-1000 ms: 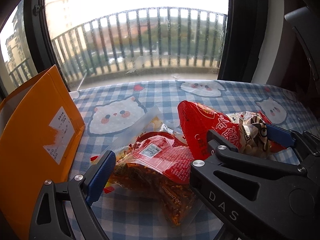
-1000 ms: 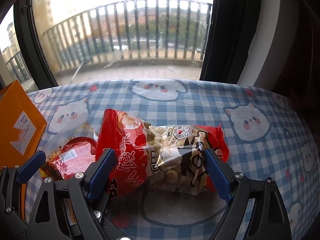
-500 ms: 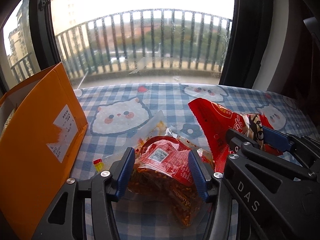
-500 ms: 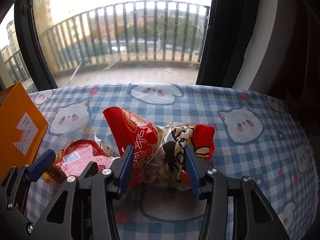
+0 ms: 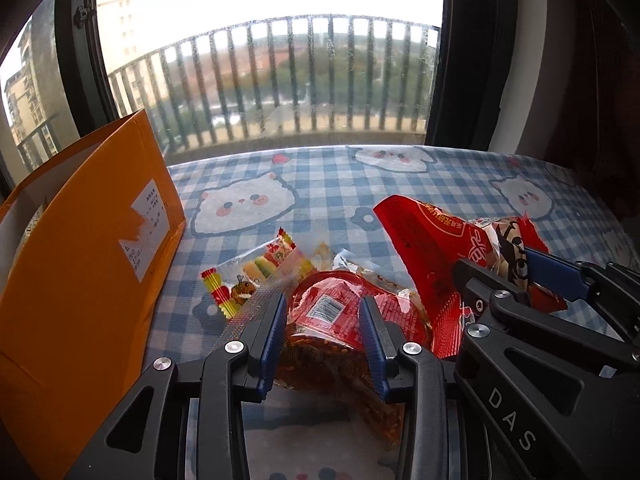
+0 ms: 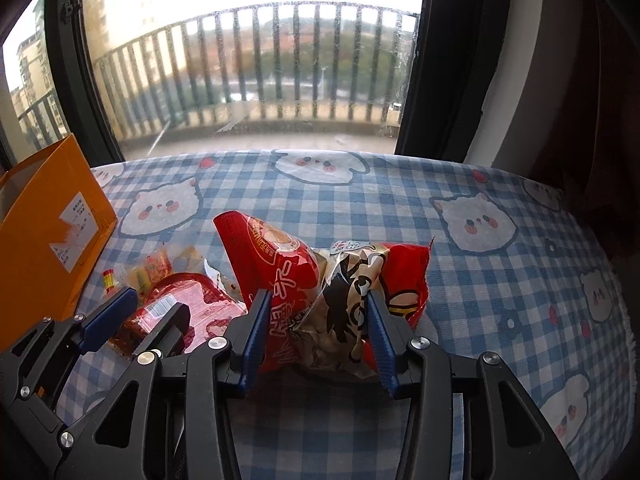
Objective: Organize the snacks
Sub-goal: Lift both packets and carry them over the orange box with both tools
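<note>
My left gripper (image 5: 322,320) is shut on a clear bag of reddish spicy snacks with a red label (image 5: 332,312), squeezing it just above the checked tablecloth. My right gripper (image 6: 316,320) is shut on a red and cream snack bag (image 6: 320,280), which is crumpled between the blue pads. The same red bag (image 5: 436,248) shows at the right of the left wrist view, and the left gripper's bag (image 6: 176,312) at the left of the right wrist view. A small clear candy packet (image 5: 256,276) lies on the cloth beside the left gripper's bag.
An open orange cardboard box (image 5: 80,248) stands at the left, also seen in the right wrist view (image 6: 52,216). The blue checked tablecloth with white bear faces (image 6: 480,272) covers the table. A window with railings (image 5: 280,80) lies beyond the far edge.
Both grippers closed from wide open onto their bags. Both bags are now squeezed and lifted a little. The candy packet has come into view beside the left bag.
</note>
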The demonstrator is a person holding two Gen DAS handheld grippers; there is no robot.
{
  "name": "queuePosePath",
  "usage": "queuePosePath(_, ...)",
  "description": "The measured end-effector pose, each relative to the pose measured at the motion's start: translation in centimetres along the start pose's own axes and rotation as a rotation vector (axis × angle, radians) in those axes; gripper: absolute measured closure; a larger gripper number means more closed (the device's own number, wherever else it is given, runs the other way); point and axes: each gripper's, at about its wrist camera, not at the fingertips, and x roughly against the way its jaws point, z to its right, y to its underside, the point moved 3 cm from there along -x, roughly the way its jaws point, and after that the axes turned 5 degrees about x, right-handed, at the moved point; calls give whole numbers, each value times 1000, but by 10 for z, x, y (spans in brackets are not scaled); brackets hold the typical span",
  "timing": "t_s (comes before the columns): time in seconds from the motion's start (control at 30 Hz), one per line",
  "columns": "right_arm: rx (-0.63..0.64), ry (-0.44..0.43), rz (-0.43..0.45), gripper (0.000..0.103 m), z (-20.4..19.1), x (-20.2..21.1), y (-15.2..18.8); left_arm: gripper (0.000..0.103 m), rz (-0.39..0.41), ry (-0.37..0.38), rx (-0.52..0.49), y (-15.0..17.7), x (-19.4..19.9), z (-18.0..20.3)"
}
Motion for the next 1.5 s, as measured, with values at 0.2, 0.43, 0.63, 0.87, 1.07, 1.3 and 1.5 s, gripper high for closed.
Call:
queuePosePath(0.2, -26, -75, -9, 55, 1, 28, 30, 63, -17, 31, -30, 25, 22, -6)
queuePosePath(0.43, -8, -127, -13, 54, -9, 56, 64, 33, -39, 53, -124, 56, 44, 0)
queuePosePath(0.63, -3, -134, -5, 44, -9, 69, 82, 14, -35, 32, -161, 66, 45, 6)
queuePosePath(0.87, -14, -60, 63, 9, 3, 72, 76, 5, -35, 47, -155, 68, 38, 8)
queuePosePath(1.07, -6, -51, 13, 3, -2, 48, 77, 7, -32, 64, -186, 72, 33, 10)
queuePosePath(1.3, 34, -10, -3, 0, -9, 33, 82, 24, -42, 94, -169, 72, 31, 9)
queuePosePath(1.5, 11, -10, -4, 10, -8, 33, 85, 40, -27, 97, -195, 76, 36, 15)
